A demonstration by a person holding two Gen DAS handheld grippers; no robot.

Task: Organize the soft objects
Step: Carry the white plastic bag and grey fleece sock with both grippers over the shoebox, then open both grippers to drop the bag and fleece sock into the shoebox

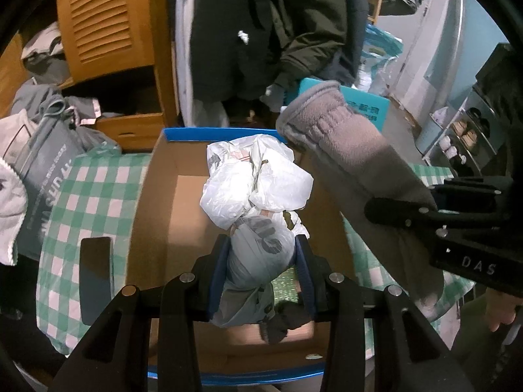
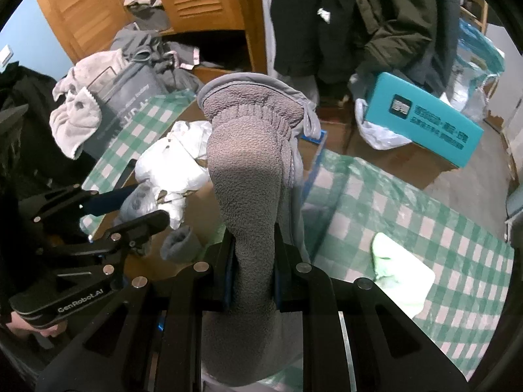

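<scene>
My left gripper (image 1: pixel 263 254) is shut on a knotted plastic bag bundle (image 1: pixel 258 183), white at the top and grey where the fingers clamp it, held above an open cardboard box (image 1: pixel 163 202) with a blue rim. My right gripper (image 2: pixel 253 261) is shut on a grey fleece glove (image 2: pixel 251 170) that stands up with its cuff away from me. The glove (image 1: pixel 346 150) and right gripper (image 1: pixel 405 212) also show in the left wrist view, at the box's right side. A small dark grey fleece piece (image 2: pixel 179 245) lies in the box.
A green checked cloth (image 2: pixel 408 215) covers the surface under the box. A pale green cloth (image 2: pixel 402 274) lies on it at right. A teal box (image 2: pixel 425 121), a grey bag (image 1: pixel 49 176), hanging coats (image 1: pixel 261 26) and a wooden cupboard (image 1: pixel 108 16) stand behind.
</scene>
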